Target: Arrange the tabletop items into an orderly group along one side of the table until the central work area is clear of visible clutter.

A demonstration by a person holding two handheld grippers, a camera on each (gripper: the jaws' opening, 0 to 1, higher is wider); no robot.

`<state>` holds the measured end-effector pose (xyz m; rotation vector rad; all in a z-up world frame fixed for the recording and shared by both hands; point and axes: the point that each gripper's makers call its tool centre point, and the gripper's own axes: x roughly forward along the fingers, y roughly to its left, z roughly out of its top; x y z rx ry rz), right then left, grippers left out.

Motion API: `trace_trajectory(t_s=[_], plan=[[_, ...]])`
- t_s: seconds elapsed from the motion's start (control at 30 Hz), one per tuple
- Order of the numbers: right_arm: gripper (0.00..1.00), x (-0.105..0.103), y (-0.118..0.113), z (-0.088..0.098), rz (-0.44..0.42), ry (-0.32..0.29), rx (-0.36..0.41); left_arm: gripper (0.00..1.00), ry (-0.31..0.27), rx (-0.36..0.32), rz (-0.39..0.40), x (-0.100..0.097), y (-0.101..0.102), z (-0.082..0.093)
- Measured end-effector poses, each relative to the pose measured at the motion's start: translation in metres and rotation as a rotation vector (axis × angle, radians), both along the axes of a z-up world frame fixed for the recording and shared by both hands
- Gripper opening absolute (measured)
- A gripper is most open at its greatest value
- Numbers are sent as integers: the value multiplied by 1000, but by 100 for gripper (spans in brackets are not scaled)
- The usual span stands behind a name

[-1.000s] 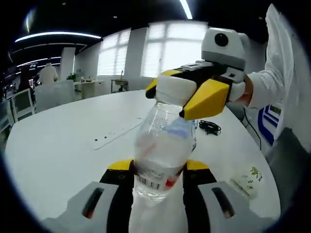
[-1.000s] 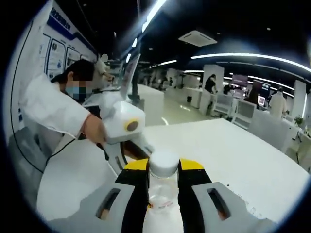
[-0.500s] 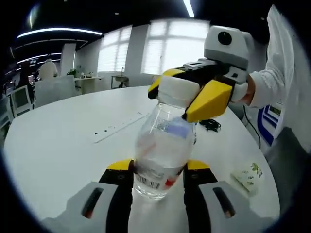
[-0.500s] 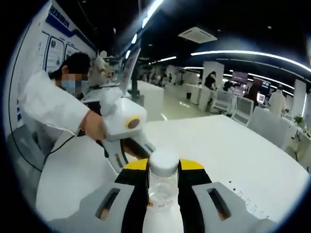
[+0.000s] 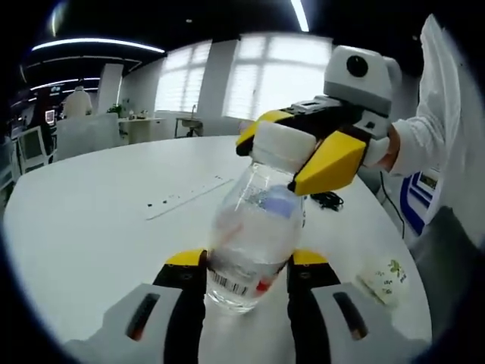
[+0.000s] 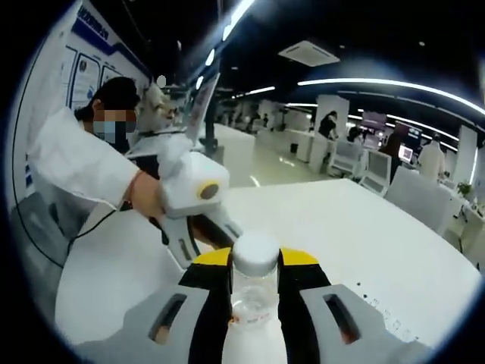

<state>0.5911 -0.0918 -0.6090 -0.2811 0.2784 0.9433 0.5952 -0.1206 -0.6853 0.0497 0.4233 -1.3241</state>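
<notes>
My left gripper [image 5: 246,265] is clamped on the bottle [image 5: 254,235], both yellow pads pressed against its clear lower body just above the barcode label, at bottom centre of the left gripper view. The bottle leans up and to the right from there, held above the table [image 5: 91,227]. My right gripper [image 5: 292,152] comes in from the upper right of that view and is closed around the white cap [image 5: 280,144], one jaw behind it and one in front.

In the right gripper view the same grip sits at bottom centre: my right gripper [image 6: 254,265] has the cap [image 6: 255,252] pinched tight between its two yellow tips, with the clear neck running down between the jaws. Behind it, left of centre, my left gripper [image 6: 198,227] reaches in, my hand [image 6: 144,199] wrapped round its white body.

The left gripper view also shows a small printed packet [image 5: 384,277] lying on the table at lower right, a black cable [image 5: 327,200] further back beside the bottle, and a flat white strip [image 5: 189,199] across the tabletop at centre left. The right gripper view shows bare tabletop to the right of the bottle and, at the upper left, my white sleeve [image 6: 76,167].
</notes>
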Motion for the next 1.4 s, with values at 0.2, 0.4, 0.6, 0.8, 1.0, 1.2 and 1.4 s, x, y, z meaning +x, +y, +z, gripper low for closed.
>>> trace_trajectory(t_s=[0.2,0.4,0.6,0.8,1.0,1.2,1.4], plan=[[20,3,-1,0,-7,11,0,49,1,9,-1,0,-1,-1],[21,6,-3,-1,-15,6,-6,52,-3,19,2,-1,-1,0],[26,9,-4,-1,-26,14,-4,55,-5,19,11,1,0,2],[30,12,-5,-1,-36,23,16,55,-9,17,19,3,0,3],[43,13,-6,-1,-48,23,21,59,-3,14,25,3,1,4],[49,13,-8,-1,-59,42,38,66,25,21,46,3,5,4],[57,10,-15,-3,-81,91,77,75,85,35,75,1,10,1]])
